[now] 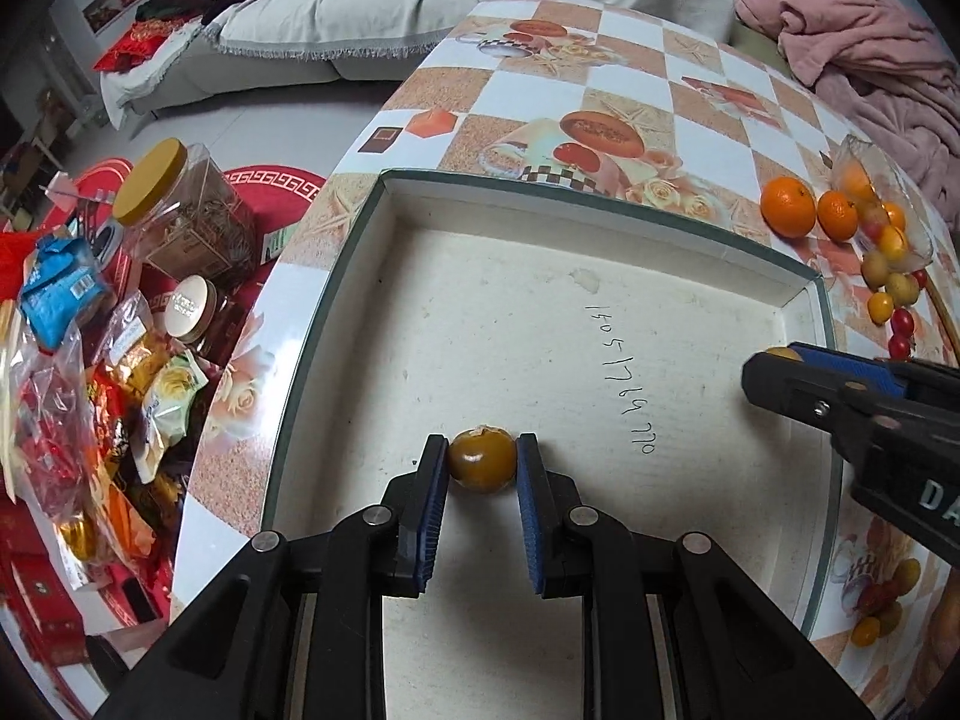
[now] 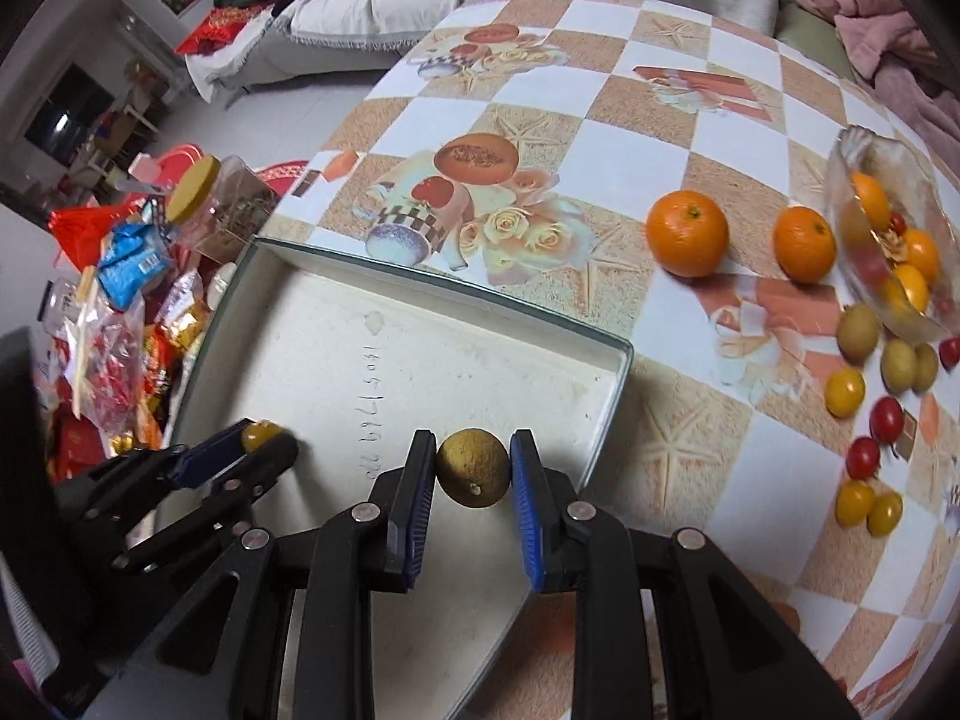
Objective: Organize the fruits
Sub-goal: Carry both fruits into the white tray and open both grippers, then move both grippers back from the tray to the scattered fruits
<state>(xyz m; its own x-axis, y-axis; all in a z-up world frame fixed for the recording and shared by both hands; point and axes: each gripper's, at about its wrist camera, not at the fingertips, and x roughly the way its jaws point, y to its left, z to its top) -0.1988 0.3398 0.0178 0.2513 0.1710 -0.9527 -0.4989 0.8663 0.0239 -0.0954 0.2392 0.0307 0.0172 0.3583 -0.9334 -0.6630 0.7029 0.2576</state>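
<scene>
The right tongs [image 2: 473, 474], black with blue pads, pinch a round olive-brown fruit [image 2: 471, 467] above the right edge of a shallow white cardboard box lid [image 2: 492, 384] with handwriting inside. At lower left, the left tongs [image 2: 264, 441] hold a small amber-yellow fruit [image 2: 259, 433] over the same lid. On the checkered, fruit-printed tabletop [image 2: 630, 144] lie two oranges [image 2: 687, 233], well apart from the lid, beside a clear glass bowl [image 2: 888, 240] holding more fruit. Near the bowl, small olive-green fruits [image 2: 858, 330], yellow cherry tomatoes [image 2: 845, 391] and red cherry tomatoes [image 2: 886, 418] lie scattered.
</scene>
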